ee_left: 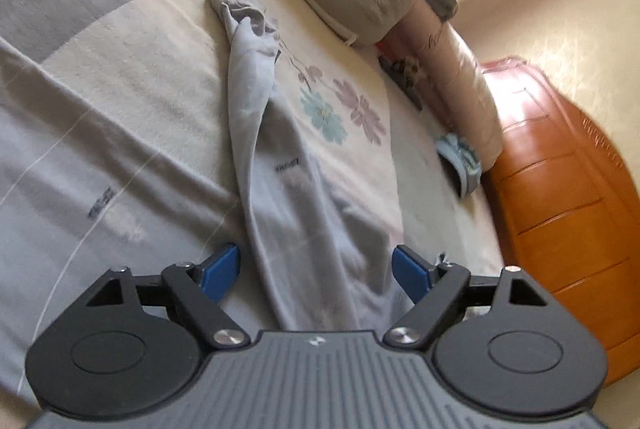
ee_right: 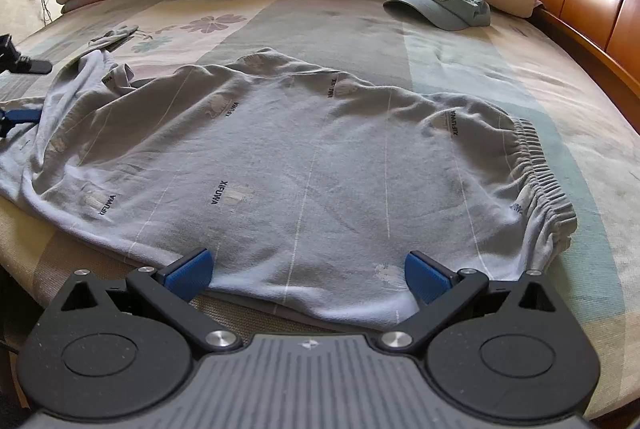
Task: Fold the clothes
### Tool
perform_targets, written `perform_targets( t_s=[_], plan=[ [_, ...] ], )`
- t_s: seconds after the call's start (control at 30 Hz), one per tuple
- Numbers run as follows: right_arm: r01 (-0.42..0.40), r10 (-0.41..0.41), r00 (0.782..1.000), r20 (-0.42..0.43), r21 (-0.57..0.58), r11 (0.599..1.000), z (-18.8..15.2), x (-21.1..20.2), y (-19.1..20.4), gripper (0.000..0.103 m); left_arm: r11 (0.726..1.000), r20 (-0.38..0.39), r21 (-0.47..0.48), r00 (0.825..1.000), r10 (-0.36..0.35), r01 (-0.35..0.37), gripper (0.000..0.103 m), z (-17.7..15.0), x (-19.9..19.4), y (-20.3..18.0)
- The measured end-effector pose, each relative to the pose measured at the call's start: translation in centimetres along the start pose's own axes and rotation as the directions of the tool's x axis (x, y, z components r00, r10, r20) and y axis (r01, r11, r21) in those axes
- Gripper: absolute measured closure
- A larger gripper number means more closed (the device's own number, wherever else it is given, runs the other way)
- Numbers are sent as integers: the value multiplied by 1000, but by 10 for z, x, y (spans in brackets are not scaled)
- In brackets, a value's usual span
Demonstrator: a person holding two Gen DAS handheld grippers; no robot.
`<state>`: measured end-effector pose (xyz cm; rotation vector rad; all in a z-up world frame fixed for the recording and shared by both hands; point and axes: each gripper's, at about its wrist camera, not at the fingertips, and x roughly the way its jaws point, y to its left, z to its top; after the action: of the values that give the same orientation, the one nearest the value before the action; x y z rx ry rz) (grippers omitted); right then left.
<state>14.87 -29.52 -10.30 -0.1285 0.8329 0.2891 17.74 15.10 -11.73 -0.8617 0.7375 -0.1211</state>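
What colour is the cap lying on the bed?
Pale blue-grey; the cap shows best in the right wrist view.

garment: my pale grey-blue pajama pants (ee_right: 304, 165), soft knit, thin white lines, small dark "XIFUWA" prints and faded pale patches
waistband: gathered elastic (ee_right: 540, 165), at the right end in my right wrist view
pose: spread flat across the bed, lightly wrinkled, near edge just at the bed's front edge
legs: one lies folded over the other in the broad body; the loose leg (ee_left: 256, 101) runs away from me in a narrow twisted strip
cuff: bunched and crumpled (ee_left: 236, 9) at the far end of that strip, lying beside the sheet's flower print
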Motion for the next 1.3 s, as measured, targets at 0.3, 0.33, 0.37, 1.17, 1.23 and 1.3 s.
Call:
perform_targets(
  t_s=[0.3, 0.33, 0.37, 1.17, 1.23, 1.3],
  plan=[
    [3, -3, 1000, 3, 7, 1000, 1, 1, 0, 0, 989, -75, -51, 987, -144, 141, 19, -4, 18, -2],
    [2, -2, 1000, 1, 7, 1000, 1, 1, 0, 0, 990, -85, -22, 987, -138, 137, 19, -6, 20, -5],
    [1, -1, 1000, 0, 6, 1000, 1, 1, 0, 0, 991, -84, -9, 987, -135, 135, 19, -5, 21, -6],
    [8, -8, 1000, -2, 8, 1000, 2, 0, 1, 0, 971, -22, -154, 982, -187, 182, 20, 19, 49, -8],
    [10, -10, 1000, 0, 5, 1000, 0, -1, 1, 0, 974, -19, -143, 983, -180, 176, 20, 18, 45, -6],
    [8, -8, 1000, 4, 5, 1000, -1, -1, 1, 0, 977, -19, -129, 985, -174, 170, 19, 21, 49, -4]
  ],
)
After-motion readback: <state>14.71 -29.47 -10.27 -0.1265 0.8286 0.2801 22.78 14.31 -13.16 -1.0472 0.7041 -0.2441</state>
